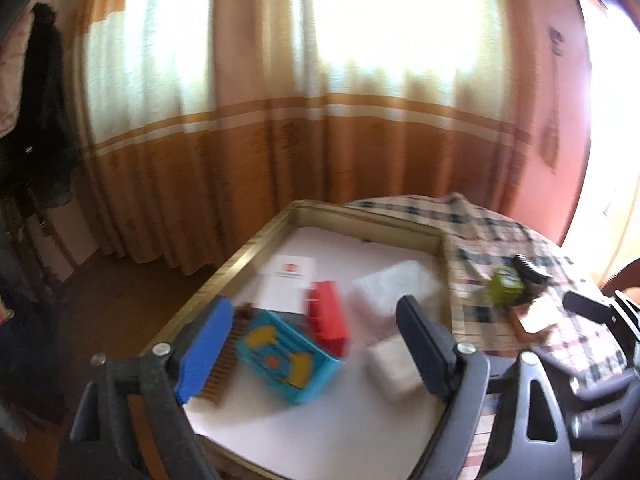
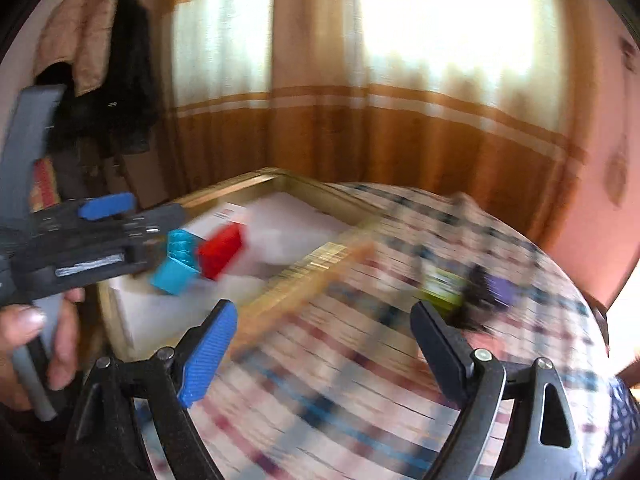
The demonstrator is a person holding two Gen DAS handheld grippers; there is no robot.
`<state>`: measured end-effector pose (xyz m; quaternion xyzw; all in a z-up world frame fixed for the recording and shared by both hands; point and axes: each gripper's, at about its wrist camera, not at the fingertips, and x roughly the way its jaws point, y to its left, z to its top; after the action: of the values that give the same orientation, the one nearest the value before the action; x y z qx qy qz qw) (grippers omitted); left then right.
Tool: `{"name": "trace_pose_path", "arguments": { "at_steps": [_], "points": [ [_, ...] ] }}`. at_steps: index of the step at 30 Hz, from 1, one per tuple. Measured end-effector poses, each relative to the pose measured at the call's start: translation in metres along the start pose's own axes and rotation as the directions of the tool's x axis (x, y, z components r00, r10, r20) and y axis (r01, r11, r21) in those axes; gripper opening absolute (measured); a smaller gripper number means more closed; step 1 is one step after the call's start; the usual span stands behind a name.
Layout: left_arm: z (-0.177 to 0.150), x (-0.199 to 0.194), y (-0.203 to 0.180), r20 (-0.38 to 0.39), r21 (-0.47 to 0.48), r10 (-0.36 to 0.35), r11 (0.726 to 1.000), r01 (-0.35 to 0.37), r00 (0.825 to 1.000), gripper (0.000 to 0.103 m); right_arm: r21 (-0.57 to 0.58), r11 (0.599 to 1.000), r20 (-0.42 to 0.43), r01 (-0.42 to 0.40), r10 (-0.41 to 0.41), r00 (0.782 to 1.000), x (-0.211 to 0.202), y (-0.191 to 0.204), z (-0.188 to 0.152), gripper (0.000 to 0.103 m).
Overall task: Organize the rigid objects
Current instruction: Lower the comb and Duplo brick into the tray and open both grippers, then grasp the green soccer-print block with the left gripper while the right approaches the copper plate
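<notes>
A gold-rimmed tray point(image 1: 256, 240) with a white floor holds a blue box point(image 1: 286, 356), a red box point(image 1: 326, 316), a brown comb point(image 1: 226, 348), white boxes point(image 1: 396, 288) and a white card point(image 1: 286, 284). My left gripper point(image 1: 316, 344) is open and empty above the tray, over the blue box. My right gripper point(image 2: 324, 348) is open and empty above the checked tablecloth point(image 2: 360, 400). A green box point(image 2: 440, 288) and a dark object point(image 2: 484, 292) lie ahead of it. The tray point(image 2: 320, 264), the blue box point(image 2: 176, 264) and the red box point(image 2: 222, 252) show blurred in the right wrist view.
The round table carries a checked cloth point(image 1: 520, 240), a green box point(image 1: 506, 290), a dark object point(image 1: 528, 270) and a brown flat item point(image 1: 536, 320). Orange and white curtains point(image 1: 280, 120) hang behind. Dark clothes point(image 2: 124, 72) hang at the left. The left gripper's body point(image 2: 80, 240) sits at the left.
</notes>
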<state>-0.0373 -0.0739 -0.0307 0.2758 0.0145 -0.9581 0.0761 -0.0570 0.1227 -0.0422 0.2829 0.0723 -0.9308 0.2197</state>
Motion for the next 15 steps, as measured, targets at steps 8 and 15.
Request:
{"name": "trace_pose_path", "arguments": {
  "at_steps": [8,15],
  "points": [
    [0.002,0.010,-0.072,-0.047,0.095,-0.088,0.991,0.092,0.995,0.094,0.180,0.967,-0.112,0.182,-0.164,0.980,0.012,-0.085,-0.008,0.090],
    [0.013,0.036,-0.096,-0.094,0.103,-0.050,0.993,0.059,0.994,0.097,0.221,0.960,-0.181,0.173,-0.134,0.974,0.037,-0.099,-0.005,0.090]
  ]
}}
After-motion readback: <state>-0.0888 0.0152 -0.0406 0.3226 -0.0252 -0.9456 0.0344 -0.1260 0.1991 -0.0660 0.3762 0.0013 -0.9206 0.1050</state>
